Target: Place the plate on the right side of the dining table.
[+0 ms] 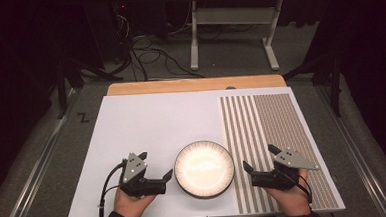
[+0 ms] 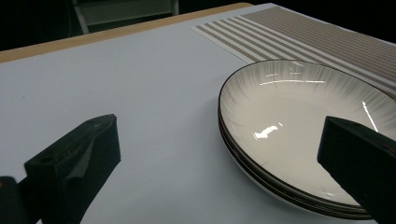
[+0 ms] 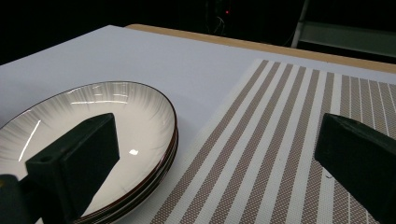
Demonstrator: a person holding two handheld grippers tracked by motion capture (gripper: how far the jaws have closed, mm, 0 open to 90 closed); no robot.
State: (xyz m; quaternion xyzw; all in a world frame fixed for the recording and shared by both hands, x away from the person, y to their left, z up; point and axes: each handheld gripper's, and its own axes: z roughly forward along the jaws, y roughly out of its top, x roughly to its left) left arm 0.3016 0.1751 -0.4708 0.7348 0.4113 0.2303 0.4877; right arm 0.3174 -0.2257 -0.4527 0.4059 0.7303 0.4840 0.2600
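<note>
- Near table edge, two hands come in from the bottom; left hand point(image 1: 131, 202) at about 7 o'clock of the plates, right hand point(image 1: 290, 196) at about 5 o'clock
- left gripper point(image 1: 156, 165) sits just beside the plates at their 9 o'clock, jaws spread wide, nothing between the pads; one jaw tip points toward the rim, apart from it
- From the left gripper view the same left gripper point(image 2: 219, 154) has one jaw low over bare white board and the other jaw in front of the near plate rim; no contact visible
- right gripper point(image 1: 258, 157) just beside the plates at 3 o'clock, jaws spread wide, holding nothing
- From the right gripper view the right gripper point(image 3: 215, 154) has one jaw in front of the plate bowl, the other over the striped mat; can't tell if any jaw touches
- stack of plates point(image 1: 204, 169) between the two grippers, near-centre of the board, flat, white with dark rim and fine radial lines; edges show more than one plate stacked point(image 2: 285, 121) point(image 3: 88, 121)
- Stack rests on the white board point(image 1: 147, 126), its 3 o'clock rim reaching the edge of the striped mat point(image 1: 277, 129)
- striped mat covers the right part of the board, wide stripes on its left part, finer ones on its right
- Beyond the board at 12 o'clock, a strip of wooden tabletop point(image 1: 195, 84)
- Farther off, dark floor with cables point(image 1: 148, 56) and a grey table frame point(image 1: 232, 26)
</note>
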